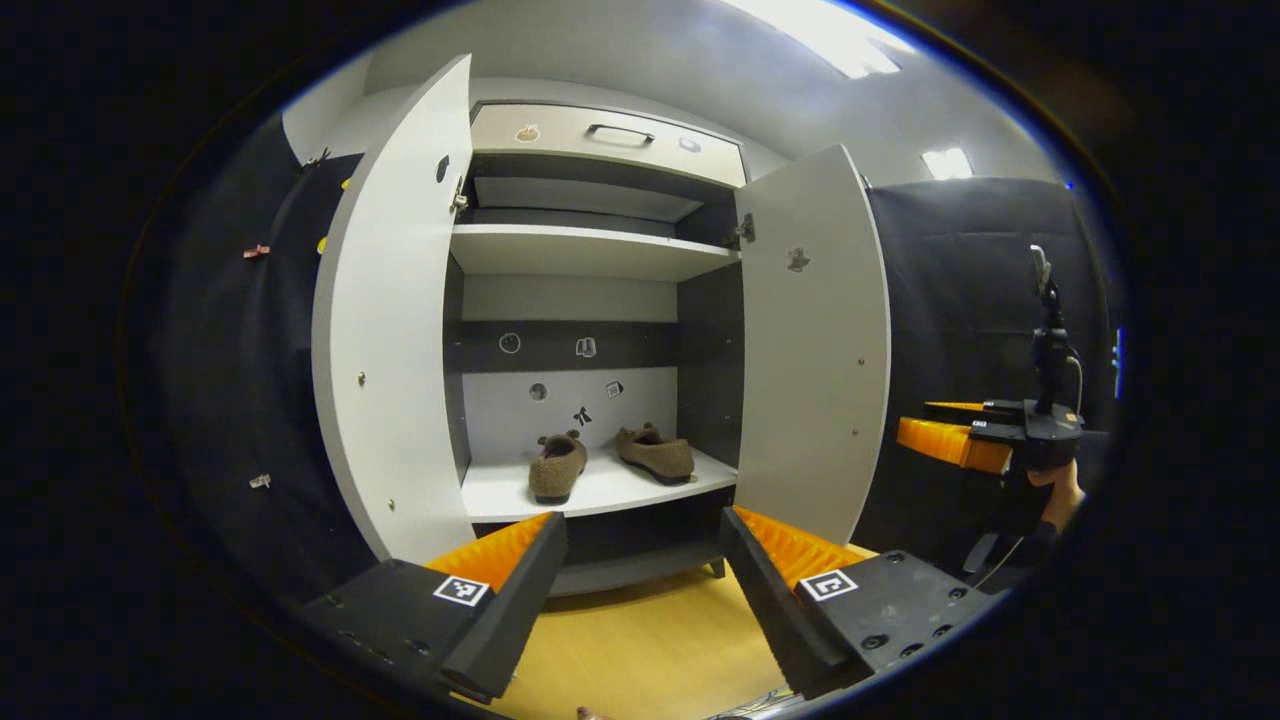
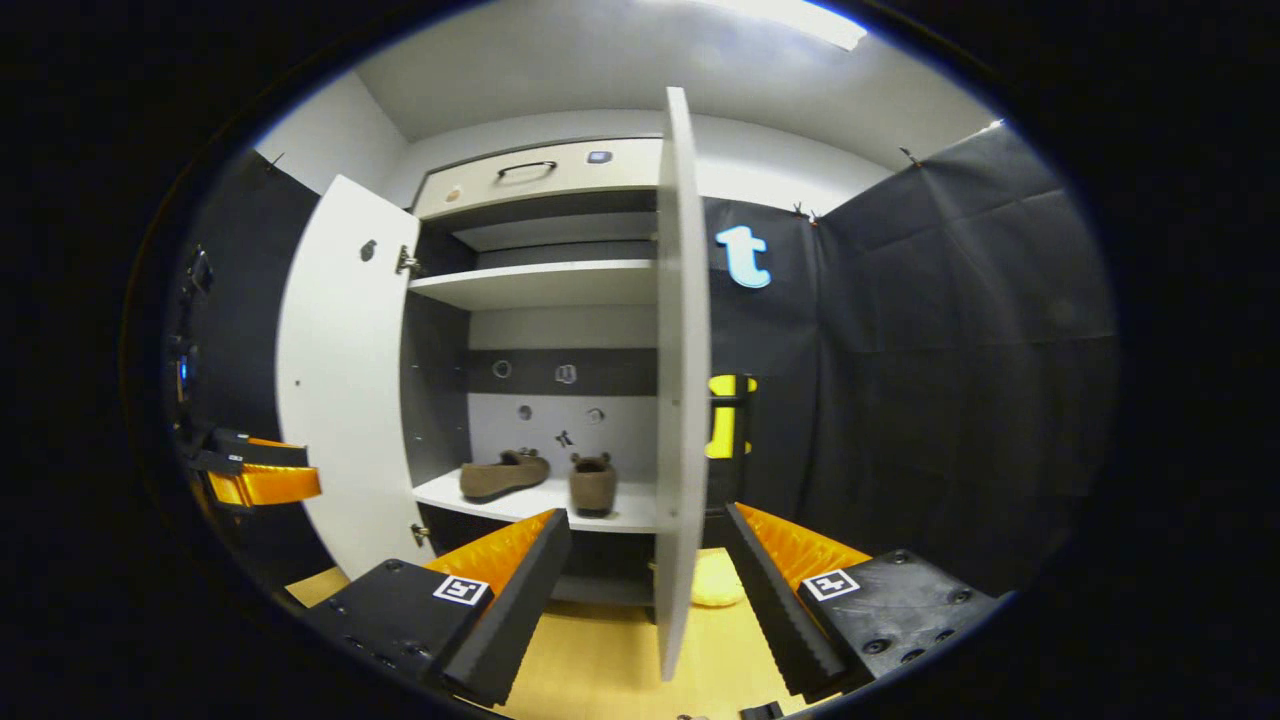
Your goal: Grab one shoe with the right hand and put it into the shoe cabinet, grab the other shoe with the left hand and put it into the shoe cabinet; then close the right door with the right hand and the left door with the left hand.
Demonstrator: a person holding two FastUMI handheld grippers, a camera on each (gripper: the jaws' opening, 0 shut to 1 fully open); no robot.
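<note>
The white shoe cabinet (image 1: 590,250) stands with both doors swung open. Two brown fuzzy shoes (image 1: 557,467) (image 1: 655,452) rest side by side on its lower shelf, and the right gripper view shows them too (image 2: 503,475) (image 2: 594,483). My left gripper (image 1: 645,590) is open and holds nothing, a short way in front of the cabinet and facing the shelf. My right gripper (image 2: 645,590) is open as well, with the outer edge of the right door (image 2: 680,400) standing upright in the gap between its fingers, touching neither. The left door (image 1: 385,330) hangs wide open.
A hand (image 1: 1062,492) holds the right gripper (image 1: 925,425) out beyond the right door (image 1: 815,340). The left gripper (image 2: 290,465) sits left of the left door (image 2: 340,380). Wooden floor (image 1: 650,650) lies below. A pale yellow object (image 2: 718,582) lies on the floor behind the right door.
</note>
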